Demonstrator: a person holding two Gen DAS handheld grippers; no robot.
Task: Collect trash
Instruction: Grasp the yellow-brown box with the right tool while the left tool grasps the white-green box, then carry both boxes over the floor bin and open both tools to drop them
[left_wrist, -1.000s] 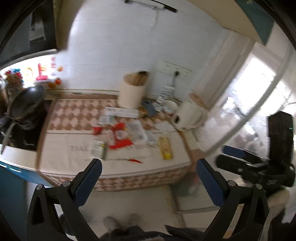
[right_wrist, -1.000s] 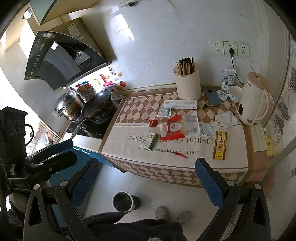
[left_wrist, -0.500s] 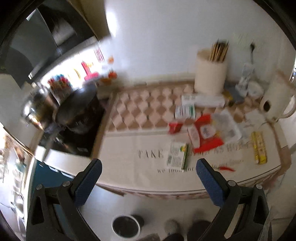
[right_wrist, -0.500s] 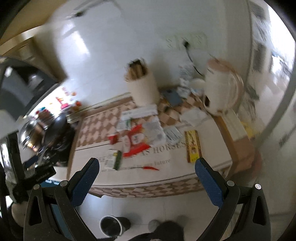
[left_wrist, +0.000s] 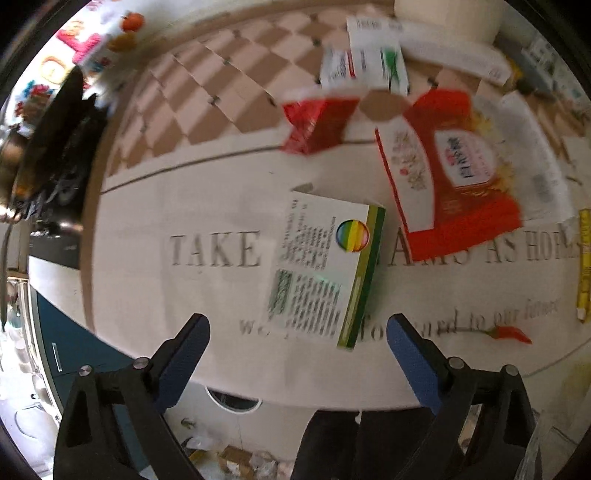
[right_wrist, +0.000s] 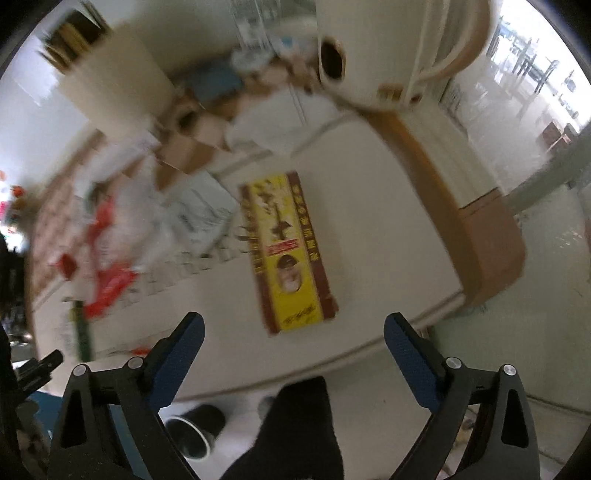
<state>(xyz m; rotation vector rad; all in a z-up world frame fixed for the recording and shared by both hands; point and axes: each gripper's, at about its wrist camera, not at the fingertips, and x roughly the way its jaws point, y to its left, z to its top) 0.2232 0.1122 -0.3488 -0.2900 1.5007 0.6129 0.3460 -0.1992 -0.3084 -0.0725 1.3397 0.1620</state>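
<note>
My left gripper (left_wrist: 297, 338) is open and empty just in front of a white and green carton (left_wrist: 325, 273) lying flat on the cream tablecloth (left_wrist: 184, 295). Beyond it lie a red and white snack bag (left_wrist: 454, 177), a small red wrapper (left_wrist: 314, 123) and a green and white packet (left_wrist: 376, 66). My right gripper (right_wrist: 293, 338) is open and empty just in front of a long yellow and brown box (right_wrist: 286, 251). Red wrappers (right_wrist: 107, 273) lie to its left, blurred.
A small red chilli (left_wrist: 511, 334) lies near the table's front edge. A black pan (left_wrist: 55, 129) sits on the stove at left. A cream kettle (right_wrist: 388, 48) and a utensil holder (right_wrist: 114, 77) stand at the back. A black bin (right_wrist: 195, 430) stands on the floor below the table edge.
Both grippers have moved down and forward close to the tabletop. The left now faces the white and green carton, the right faces the yellow box. Both stay open.
</note>
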